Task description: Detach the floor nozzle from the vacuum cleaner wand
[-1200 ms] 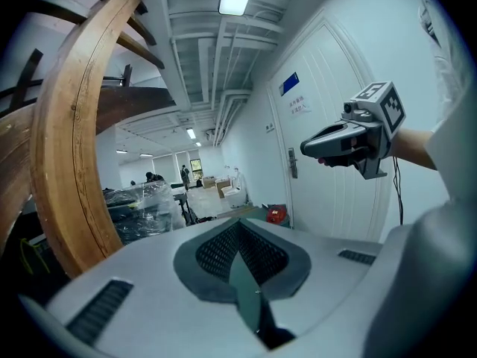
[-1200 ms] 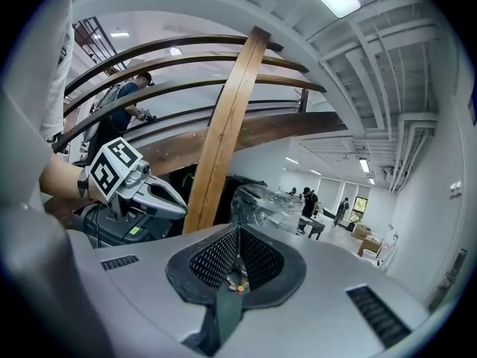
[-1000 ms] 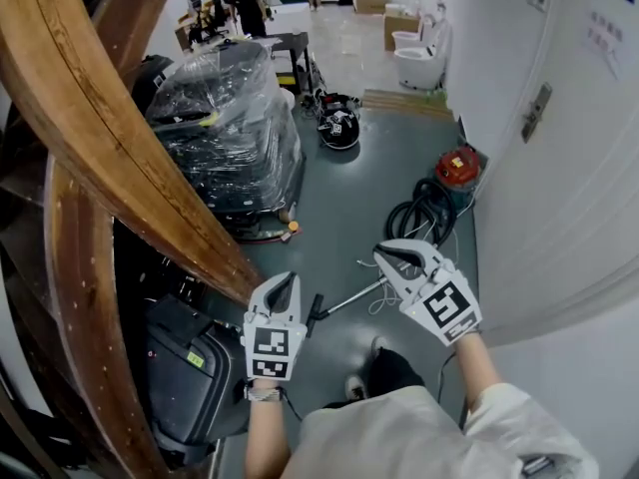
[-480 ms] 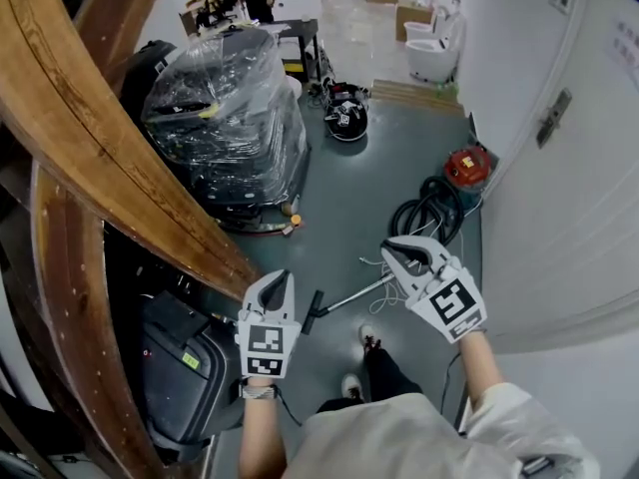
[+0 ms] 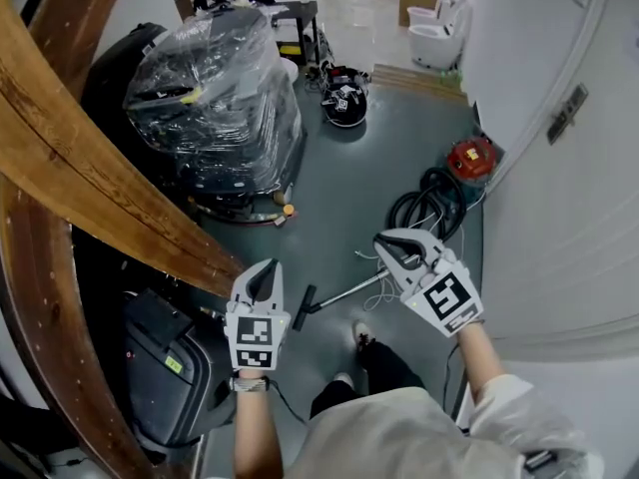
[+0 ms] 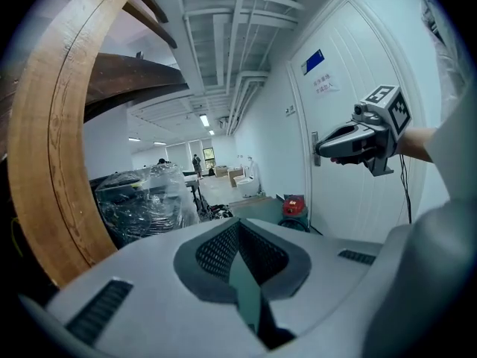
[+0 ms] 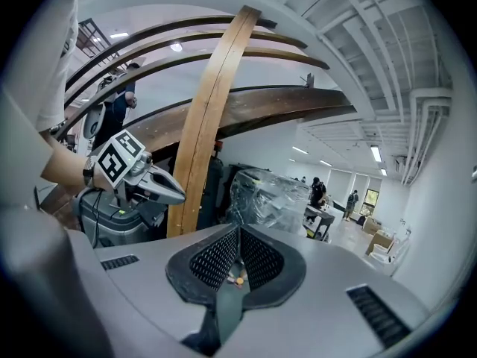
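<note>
You are holding both grippers out above the grey floor (image 5: 349, 168) in the lower half of the head view, and neither is touching anything. The left gripper (image 5: 266, 275) is sitting lower centre-left, its jaws pressed together with nothing between them. The right gripper (image 5: 391, 248) is hanging right of centre, its jaws likewise pressed together and empty.

The wand (image 5: 346, 293) is lying on the floor between the two, slanting from lower left up to the right. Its upper end is passing behind the right gripper. The nozzle (image 5: 304, 304) is sitting at the wand's lower-left end, joined to it and just right of the left gripper in the frame. Your shoe (image 5: 361, 334) is standing just below the wand.

A black hose (image 5: 424, 208) is lying coiled above the right gripper, with a red canister (image 5: 471, 158) beyond it toward the upper right. A wrapped pallet (image 5: 215, 98) is filling the upper left, and a wooden beam (image 5: 100, 188) is sweeping down the left side.
</note>
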`<state>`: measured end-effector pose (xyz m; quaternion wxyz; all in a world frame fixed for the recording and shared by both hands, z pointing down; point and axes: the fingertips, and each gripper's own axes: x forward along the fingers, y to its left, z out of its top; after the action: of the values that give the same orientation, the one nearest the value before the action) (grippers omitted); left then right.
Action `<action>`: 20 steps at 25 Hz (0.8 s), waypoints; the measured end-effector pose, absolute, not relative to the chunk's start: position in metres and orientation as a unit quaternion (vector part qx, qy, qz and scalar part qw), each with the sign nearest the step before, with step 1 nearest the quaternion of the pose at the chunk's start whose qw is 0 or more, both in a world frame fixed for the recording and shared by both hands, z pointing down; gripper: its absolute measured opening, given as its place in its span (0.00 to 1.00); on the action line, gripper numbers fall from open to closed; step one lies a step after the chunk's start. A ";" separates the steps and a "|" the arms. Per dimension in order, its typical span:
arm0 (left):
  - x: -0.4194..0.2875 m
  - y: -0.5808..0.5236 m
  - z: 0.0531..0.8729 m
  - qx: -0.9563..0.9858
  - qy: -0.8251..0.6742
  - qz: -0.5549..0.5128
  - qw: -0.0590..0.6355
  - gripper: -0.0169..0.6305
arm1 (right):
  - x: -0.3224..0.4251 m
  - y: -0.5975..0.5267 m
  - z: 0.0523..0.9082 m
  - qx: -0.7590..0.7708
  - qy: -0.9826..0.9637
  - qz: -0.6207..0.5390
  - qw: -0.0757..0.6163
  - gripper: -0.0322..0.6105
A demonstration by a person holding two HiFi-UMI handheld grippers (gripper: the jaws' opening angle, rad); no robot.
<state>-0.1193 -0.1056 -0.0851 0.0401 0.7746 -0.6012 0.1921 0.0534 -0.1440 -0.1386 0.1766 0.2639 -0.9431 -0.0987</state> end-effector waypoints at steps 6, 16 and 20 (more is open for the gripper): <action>-0.107 -0.132 -0.059 0.779 -0.595 0.193 0.040 0.02 | 0.052 -0.169 -0.113 0.254 -0.945 -0.101 0.181 0.10; -0.113 -0.166 -0.008 0.778 -0.597 0.189 0.043 0.02 | 0.035 -0.199 -0.059 0.245 -0.949 -0.099 0.175 0.10; -0.114 -0.169 0.018 0.779 -0.595 0.191 0.053 0.02 | 0.027 -0.203 -0.034 0.240 -0.950 -0.093 0.177 0.10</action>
<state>-0.1139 -0.1689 0.0176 0.0534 0.7786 -0.5954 0.1907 0.0269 -0.2027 -0.0337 0.1774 0.2404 -0.9498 -0.0932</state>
